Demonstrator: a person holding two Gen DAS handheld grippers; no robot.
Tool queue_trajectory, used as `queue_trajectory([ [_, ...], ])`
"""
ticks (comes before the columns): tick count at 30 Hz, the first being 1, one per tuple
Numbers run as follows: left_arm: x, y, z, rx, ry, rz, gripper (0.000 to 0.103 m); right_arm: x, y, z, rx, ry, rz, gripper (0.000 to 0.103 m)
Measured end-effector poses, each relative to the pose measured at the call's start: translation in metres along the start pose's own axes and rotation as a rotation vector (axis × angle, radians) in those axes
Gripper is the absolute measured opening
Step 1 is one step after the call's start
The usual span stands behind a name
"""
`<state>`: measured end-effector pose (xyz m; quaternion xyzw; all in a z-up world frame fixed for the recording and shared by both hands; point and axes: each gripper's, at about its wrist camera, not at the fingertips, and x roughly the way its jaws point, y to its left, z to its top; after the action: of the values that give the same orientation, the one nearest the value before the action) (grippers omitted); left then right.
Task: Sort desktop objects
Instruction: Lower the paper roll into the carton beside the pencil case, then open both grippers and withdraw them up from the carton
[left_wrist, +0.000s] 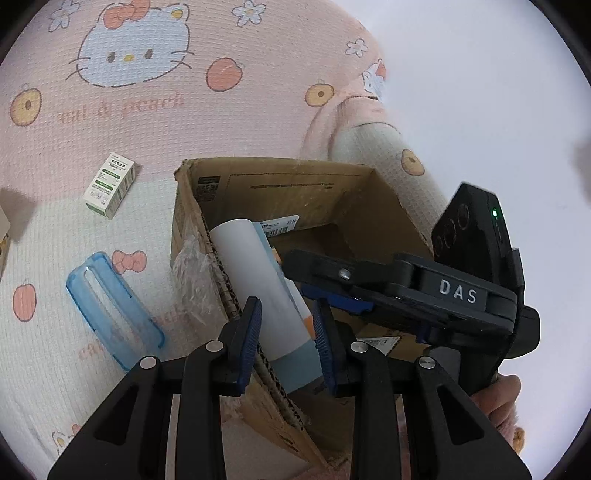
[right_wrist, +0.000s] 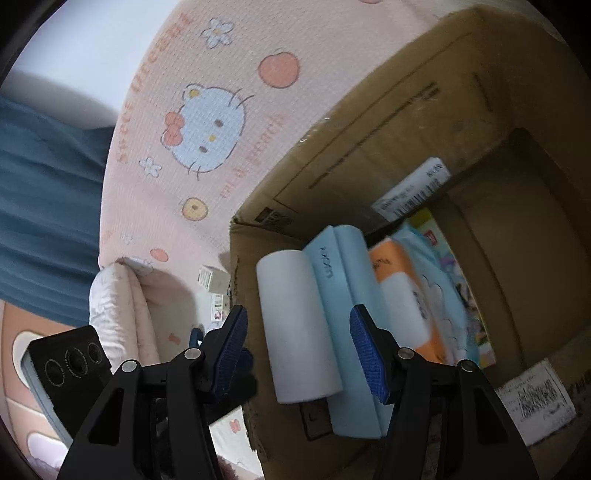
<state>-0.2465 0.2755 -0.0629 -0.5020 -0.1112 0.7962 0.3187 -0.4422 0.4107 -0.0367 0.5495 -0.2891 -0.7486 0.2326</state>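
1. Here, the lint roller (right_wrist: 314, 325) hangs over the open cardboard box (right_wrist: 406, 110), tilted, with its far end close to the box's left wall and above a pack of wipes (right_wrist: 406, 295) on the box floor.
2. The right tongs (right_wrist: 301, 354) seem to pinch it across its width: one pad sits against the pale blue case, the other beside the white roll.
3. The left tongs (left_wrist: 288, 336) stand partly spread on either side of the roller's near end. I cannot tell whether their pads press on it.
4. It is probably light and stiff. The paper roll is likely tacky and may dent, and its round side could roll out of a grip.
5. The flat, rigid blue case is the better place to hold.
6. A clear blue cover (left_wrist: 114, 310) and a small white carton (left_wrist: 109, 190) lie on the pink printed cloth (left_wrist: 221, 122) outside the box.
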Motion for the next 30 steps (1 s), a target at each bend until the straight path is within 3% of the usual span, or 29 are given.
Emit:
queue_trajectory([
  [4, -0.009, 0.000, -0.002, 0.005, -0.021, 0.050, 0.035, -0.015, 0.003, -0.009, 0.008, -0.019, -0.071, 0.051],
  [6, -0.017, -0.001, -0.003, 0.010, -0.039, 0.090, 0.052, -0.025, 0.013, -0.015, -0.032, -0.033, -0.125, 0.051],
  [10, -0.039, -0.002, -0.008, 0.013, -0.094, 0.123, 0.058, -0.049, 0.038, -0.031, -0.119, -0.074, -0.217, 0.055],
  [12, -0.049, -0.006, -0.010, 0.032, -0.111, 0.154, 0.062, -0.060, 0.048, -0.038, -0.157, -0.093, -0.240, 0.062],
  [19, -0.064, -0.035, -0.019, 0.117, -0.113, 0.175, 0.064, -0.099, 0.065, -0.055, -0.220, -0.146, -0.231, 0.063],
  [25, -0.060, -0.069, -0.025, 0.241, -0.109, 0.281, 0.064, -0.120, 0.064, -0.062, -0.243, -0.184, -0.197, 0.063],
  [30, -0.045, -0.091, -0.034, 0.307, -0.032, 0.294, 0.064, -0.134, 0.053, -0.069, -0.251, -0.169, -0.197, 0.063],
])
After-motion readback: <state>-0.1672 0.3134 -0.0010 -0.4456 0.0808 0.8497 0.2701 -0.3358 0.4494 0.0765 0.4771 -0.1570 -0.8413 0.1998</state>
